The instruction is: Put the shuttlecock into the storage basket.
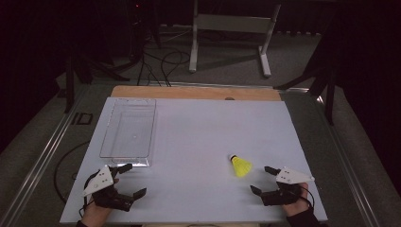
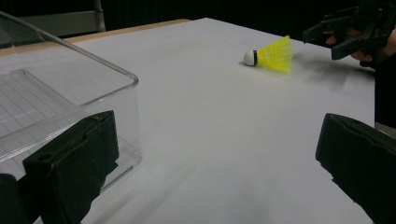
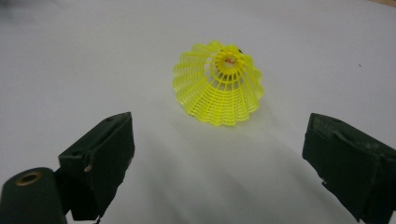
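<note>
The right gripper [image 1: 260, 179] stands wide and empty, its jaws aimed at the yellow shuttlecock [image 3: 218, 84] lying just ahead, ready to straddle it. The left gripper [image 1: 128, 179], also wide, waits beside the clear tray [image 1: 107, 135].

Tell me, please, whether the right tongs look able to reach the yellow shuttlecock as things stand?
Probably yes: the right tongs stand open and apart from the shuttlecock, facing its skirt, with only bare white table between them.
</note>
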Action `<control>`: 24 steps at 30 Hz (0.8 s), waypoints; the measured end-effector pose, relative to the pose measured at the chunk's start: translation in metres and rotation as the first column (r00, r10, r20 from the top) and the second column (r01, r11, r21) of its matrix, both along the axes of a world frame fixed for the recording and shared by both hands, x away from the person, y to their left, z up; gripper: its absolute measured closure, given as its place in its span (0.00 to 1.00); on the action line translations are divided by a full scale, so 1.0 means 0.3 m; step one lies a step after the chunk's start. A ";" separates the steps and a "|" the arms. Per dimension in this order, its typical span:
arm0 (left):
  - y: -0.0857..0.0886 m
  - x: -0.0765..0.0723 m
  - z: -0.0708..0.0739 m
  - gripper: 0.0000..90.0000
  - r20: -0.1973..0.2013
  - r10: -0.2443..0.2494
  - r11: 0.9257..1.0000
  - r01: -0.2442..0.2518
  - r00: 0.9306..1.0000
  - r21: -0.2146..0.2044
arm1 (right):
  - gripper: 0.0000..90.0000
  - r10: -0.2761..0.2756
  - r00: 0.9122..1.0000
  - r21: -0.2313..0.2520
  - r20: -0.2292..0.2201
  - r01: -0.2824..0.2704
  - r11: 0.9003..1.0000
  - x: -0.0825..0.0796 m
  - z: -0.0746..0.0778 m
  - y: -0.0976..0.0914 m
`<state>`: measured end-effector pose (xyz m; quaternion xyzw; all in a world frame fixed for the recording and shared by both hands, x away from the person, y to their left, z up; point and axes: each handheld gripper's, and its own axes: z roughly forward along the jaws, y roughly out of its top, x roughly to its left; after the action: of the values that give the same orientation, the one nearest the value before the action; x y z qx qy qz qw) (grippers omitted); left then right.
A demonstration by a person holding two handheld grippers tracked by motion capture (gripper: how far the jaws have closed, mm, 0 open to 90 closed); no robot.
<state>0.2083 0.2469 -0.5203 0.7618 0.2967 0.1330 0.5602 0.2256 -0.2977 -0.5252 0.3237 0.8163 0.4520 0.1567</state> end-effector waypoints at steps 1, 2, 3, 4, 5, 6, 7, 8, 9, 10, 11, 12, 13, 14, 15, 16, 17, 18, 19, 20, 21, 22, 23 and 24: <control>0.000 0.000 0.000 0.00 0.000 0.000 1.000 0.000 1.000 0.000 | 0.11 0.001 1.000 -0.004 0.002 -0.001 1.000 0.001 0.001 0.000; 0.000 0.000 0.000 0.00 -0.001 -0.001 1.000 0.001 1.000 0.001 | 0.11 -0.001 1.000 -0.002 -0.002 0.001 1.000 0.001 0.003 0.001; -0.001 -0.001 0.000 0.00 0.000 -0.001 1.000 0.001 1.000 0.004 | 0.11 -0.001 1.000 -0.002 -0.002 0.001 1.000 0.001 0.003 0.001; -0.002 0.000 -0.001 0.00 -0.003 -0.004 1.000 0.004 1.000 0.003 | 0.10 0.000 1.000 0.002 -0.005 0.000 1.000 0.002 0.004 0.002; -0.003 0.000 -0.001 0.00 -0.003 -0.004 1.000 0.004 1.000 0.003 | 0.10 0.003 1.000 -0.003 -0.012 -0.003 1.000 0.004 0.003 0.004; -0.004 0.001 -0.001 0.00 -0.004 -0.003 1.000 0.003 1.000 0.006 | 0.10 0.005 1.000 -0.004 -0.018 -0.005 1.000 0.004 0.002 0.005; -0.005 0.001 -0.002 0.00 -0.004 -0.006 1.000 0.006 1.000 0.005 | 0.10 0.011 1.000 0.002 -0.024 -0.011 1.000 0.003 0.002 0.006; -0.005 0.001 -0.002 0.00 -0.004 -0.006 1.000 0.006 1.000 0.005 | 0.10 0.011 1.000 0.002 -0.024 -0.011 1.000 0.003 0.002 0.006; -0.005 0.001 -0.002 0.00 -0.005 -0.008 1.000 0.008 1.000 0.003 | 0.10 0.012 1.000 0.003 -0.022 -0.012 1.000 0.004 0.001 0.007; -0.005 0.001 -0.001 0.00 -0.005 -0.008 1.000 0.008 1.000 0.006 | 0.10 0.014 1.000 0.003 -0.022 -0.014 1.000 0.004 0.004 0.006; -0.006 0.001 -0.001 0.00 -0.005 -0.008 1.000 0.008 1.000 0.006 | 0.10 0.014 1.000 0.010 -0.026 -0.014 1.000 0.004 0.007 0.005; -0.005 0.001 -0.001 0.00 -0.006 -0.008 1.000 0.008 1.000 0.006 | 0.10 0.011 1.000 0.008 -0.023 -0.011 1.000 0.004 0.009 0.005; -0.005 0.001 -0.001 0.00 -0.006 -0.008 1.000 0.008 1.000 0.005 | 0.10 0.012 1.000 0.006 -0.021 -0.012 1.000 0.003 0.012 0.005; -0.005 0.001 -0.001 0.00 -0.005 -0.008 1.000 0.008 1.000 0.005 | 0.10 0.013 1.000 0.007 -0.015 -0.013 1.000 0.003 0.014 0.005; -0.005 0.001 -0.001 0.00 -0.006 -0.009 1.000 0.009 1.000 0.004 | 0.10 0.013 1.000 0.000 -0.007 -0.013 1.000 0.001 0.015 0.007; -0.005 0.001 -0.001 0.00 -0.006 -0.009 1.000 0.009 1.000 0.004 | 0.10 0.013 1.000 0.000 -0.007 -0.013 1.000 0.001 0.015 0.007; -0.005 0.001 -0.001 0.00 -0.006 -0.010 1.000 0.010 1.000 0.004 | 0.10 0.012 1.000 -0.004 0.004 -0.012 1.000 -0.002 0.017 0.008; -0.005 0.001 -0.001 0.00 -0.006 -0.010 1.000 0.010 1.000 0.004 | 0.10 0.010 1.000 0.007 0.012 -0.010 1.000 -0.008 0.030 0.011; -0.004 0.000 -0.001 0.00 -0.007 -0.010 1.000 0.010 1.000 0.002 | 0.10 0.015 1.000 0.009 0.020 -0.015 1.000 -0.011 0.037 0.011; -0.004 0.001 -0.001 0.00 -0.007 -0.011 1.000 0.011 1.000 0.001 | 0.10 0.017 1.000 0.016 0.019 -0.017 1.000 -0.014 0.044 0.012; -0.004 0.001 -0.001 0.00 -0.007 -0.011 1.000 0.011 1.000 0.001 | 0.10 0.017 1.000 0.016 0.019 -0.017 1.000 -0.014 0.044 0.012; -0.004 0.001 -0.001 0.00 -0.007 -0.011 1.000 0.011 1.000 -0.001 | 0.10 0.018 1.000 0.020 0.010 -0.018 1.000 -0.013 0.057 0.013; -0.005 0.001 -0.001 0.00 -0.007 -0.011 1.000 0.011 1.000 0.002 | 0.10 0.022 1.000 0.025 0.010 -0.022 0.999 -0.012 0.064 0.013; -0.005 0.001 -0.001 0.00 -0.007 -0.013 1.000 0.013 1.000 0.003 | 0.10 0.021 1.000 0.020 0.010 -0.022 1.000 -0.014 0.072 0.014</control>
<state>0.2085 0.2455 -0.5205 0.7650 0.2936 0.1272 0.5589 0.2214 -0.2935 -0.5035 0.3143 0.8143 0.4635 0.1526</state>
